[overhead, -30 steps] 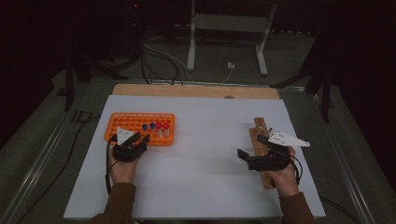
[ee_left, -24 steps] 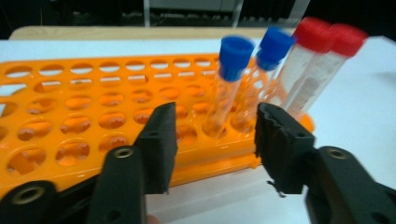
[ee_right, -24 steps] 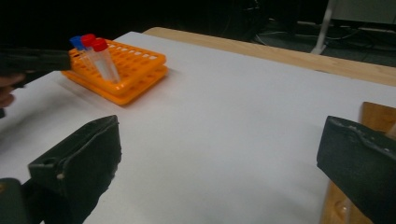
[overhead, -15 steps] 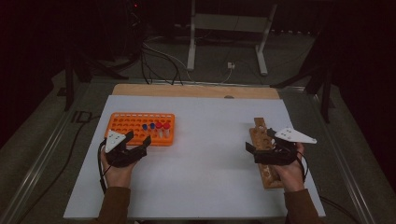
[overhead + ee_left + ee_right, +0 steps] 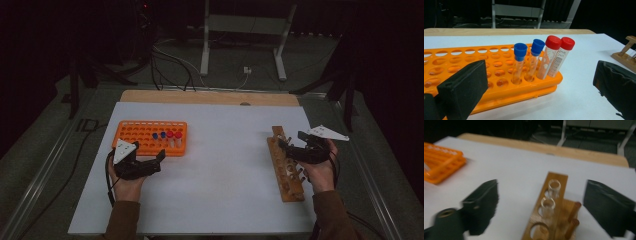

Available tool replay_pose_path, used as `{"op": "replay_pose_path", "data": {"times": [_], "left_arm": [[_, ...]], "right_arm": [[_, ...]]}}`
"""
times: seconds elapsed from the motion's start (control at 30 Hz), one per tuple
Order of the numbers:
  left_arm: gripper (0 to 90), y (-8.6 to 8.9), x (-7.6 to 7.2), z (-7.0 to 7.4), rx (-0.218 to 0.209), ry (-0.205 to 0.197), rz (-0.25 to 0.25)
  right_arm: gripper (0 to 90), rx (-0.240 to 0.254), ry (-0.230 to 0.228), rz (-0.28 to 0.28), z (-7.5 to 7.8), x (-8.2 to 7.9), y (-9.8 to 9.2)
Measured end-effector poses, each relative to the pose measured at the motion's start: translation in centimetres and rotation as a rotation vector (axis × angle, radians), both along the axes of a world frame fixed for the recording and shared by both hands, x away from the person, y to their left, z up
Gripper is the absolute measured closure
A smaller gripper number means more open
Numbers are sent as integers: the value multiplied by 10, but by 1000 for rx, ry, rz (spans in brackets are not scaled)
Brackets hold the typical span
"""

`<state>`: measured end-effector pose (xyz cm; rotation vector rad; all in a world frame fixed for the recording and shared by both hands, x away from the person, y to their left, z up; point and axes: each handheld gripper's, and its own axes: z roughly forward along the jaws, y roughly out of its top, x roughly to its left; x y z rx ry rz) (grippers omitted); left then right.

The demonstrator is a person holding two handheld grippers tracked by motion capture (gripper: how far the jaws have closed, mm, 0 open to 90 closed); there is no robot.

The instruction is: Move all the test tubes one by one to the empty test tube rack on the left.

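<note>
Four capped tubes [image 5: 541,60] stood in orange rack [image 5: 150,137]; my left gripper [image 5: 145,165] had just been opening, empty. Right gripper [image 5: 295,145], closing yet unloaded, straddled glass tubes [image 5: 550,197] in wooden rack [image 5: 285,170]. Next: pinch one squarely.

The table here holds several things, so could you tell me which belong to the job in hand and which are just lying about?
In use:
- orange rack
- blue-capped tubes
- red-capped tubes
- wooden rack with clear glass tubes
- left gripper, open
- right gripper, open

Lying about:
- metal stand
- floor cables
</note>
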<state>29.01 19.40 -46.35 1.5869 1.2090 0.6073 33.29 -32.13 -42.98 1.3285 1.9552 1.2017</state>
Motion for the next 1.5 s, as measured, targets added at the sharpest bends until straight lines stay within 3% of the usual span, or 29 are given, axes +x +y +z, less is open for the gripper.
{"op": "replay_pose_path", "data": {"times": [0.07, 0.17, 0.27, 0.4, 0.47, 0.73, 1.0, 1.27, 1.5], "left_arm": [[4, 0, 0, 0, -1, 0, 1], [4, 1, 0, -1, -2, 6, 9], [4, 1, 1, -3, -6, 12, 14], [4, 0, 1, -4, 3, 18, 8], [4, -3, 1, -4, 10, 19, 4], [4, -7, 1, -5, 26, 23, -10], [4, -7, 1, -5, 28, 23, -9], [4, -8, 1, -5, 32, 20, -10], [5, -12, 0, -4, 52, 14, -20]], "right_arm": [[371, -29, 21, 1, -6, 3, 0], [526, -54, 54, 6, -14, 8, 1], [632, -61, 80, -2, -19, 12, 3], [753, -104, 73, -7, -21, 14, 7], [760, -123, 71, -17, -21, 15, 9], [759, -125, 74, 1, -22, 17, 8], [765, -131, 62, -15, -18, 13, 8], [766, -111, 8, -12, -3, 3, 4], [766, -88, -54, -15, 21, -10, -1]]}}
